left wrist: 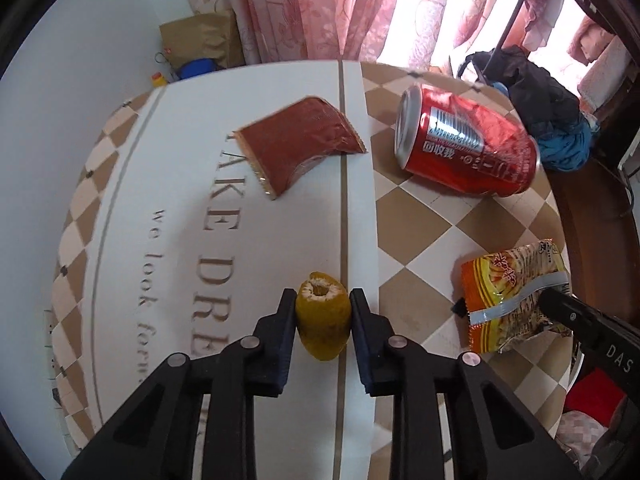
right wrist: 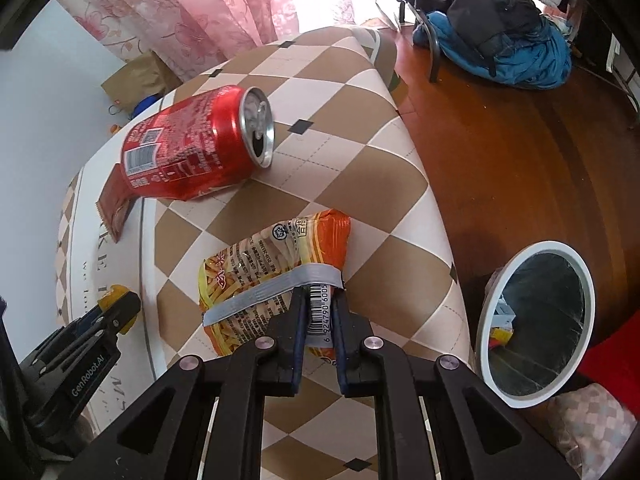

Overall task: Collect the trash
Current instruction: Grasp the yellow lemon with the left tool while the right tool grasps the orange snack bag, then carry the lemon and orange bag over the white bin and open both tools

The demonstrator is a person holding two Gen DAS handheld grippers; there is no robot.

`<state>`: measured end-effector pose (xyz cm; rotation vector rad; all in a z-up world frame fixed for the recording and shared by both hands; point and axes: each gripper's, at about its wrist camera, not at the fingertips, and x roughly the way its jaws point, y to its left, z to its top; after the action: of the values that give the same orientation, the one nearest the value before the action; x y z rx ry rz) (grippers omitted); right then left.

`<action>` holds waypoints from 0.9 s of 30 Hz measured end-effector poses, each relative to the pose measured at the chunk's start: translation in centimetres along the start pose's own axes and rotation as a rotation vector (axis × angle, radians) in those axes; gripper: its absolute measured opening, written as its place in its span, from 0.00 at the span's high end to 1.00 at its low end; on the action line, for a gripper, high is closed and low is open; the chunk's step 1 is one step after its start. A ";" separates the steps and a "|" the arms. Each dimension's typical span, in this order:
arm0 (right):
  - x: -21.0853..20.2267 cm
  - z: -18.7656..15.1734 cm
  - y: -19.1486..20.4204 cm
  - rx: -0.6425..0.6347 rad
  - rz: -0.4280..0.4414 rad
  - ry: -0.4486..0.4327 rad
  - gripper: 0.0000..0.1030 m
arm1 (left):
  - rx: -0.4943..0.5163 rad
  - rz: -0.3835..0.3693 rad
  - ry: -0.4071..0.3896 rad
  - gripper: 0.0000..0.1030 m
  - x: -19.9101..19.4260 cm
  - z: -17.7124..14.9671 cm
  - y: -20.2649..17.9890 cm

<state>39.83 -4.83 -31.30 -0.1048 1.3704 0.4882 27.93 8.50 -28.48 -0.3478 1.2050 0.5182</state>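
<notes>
Showing 1 can (left wrist: 466,140), 2 wrappers (left wrist: 302,140) (right wrist: 276,276), 1 peel (left wrist: 322,320), 1 bin (right wrist: 536,324), 2 grippers (left wrist: 322,300) (right wrist: 320,300).

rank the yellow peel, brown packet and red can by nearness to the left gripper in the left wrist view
1. yellow peel, clamped in the left gripper
2. brown packet, farther up the table, slightly left
3. red can, on its side, upper right, farthest by a little

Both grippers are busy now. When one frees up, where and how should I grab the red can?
The red can lies on its side, dented, opened end toward the floor side. Come from above and probably close across the curved body at mid-length, jaws square to its axis; the round ends would likely slip.
</notes>
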 end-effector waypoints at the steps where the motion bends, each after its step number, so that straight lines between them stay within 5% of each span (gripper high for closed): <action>1: -0.3 -0.1 0.1 -0.005 0.004 -0.003 0.88 | -0.001 0.008 -0.011 0.78 -0.6 -0.2 0.2; 9: -5.0 -2.2 0.8 -0.057 0.046 -0.074 0.88 | -0.014 0.034 -0.116 0.78 -7.7 -2.0 0.9; 16: -13.1 -4.5 0.2 -0.067 0.096 -0.185 0.88 | 0.010 -0.002 -0.229 0.78 -16.2 -3.8 -0.4; 27: -26.1 -7.7 -6.8 0.009 0.134 -0.369 0.88 | 0.130 -0.139 -0.359 0.78 -26.2 -6.7 -8.6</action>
<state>32.43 -20.76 -9.41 0.0825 1.0210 0.5815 20.49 -7.19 -6.03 -0.2136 0.8547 0.3609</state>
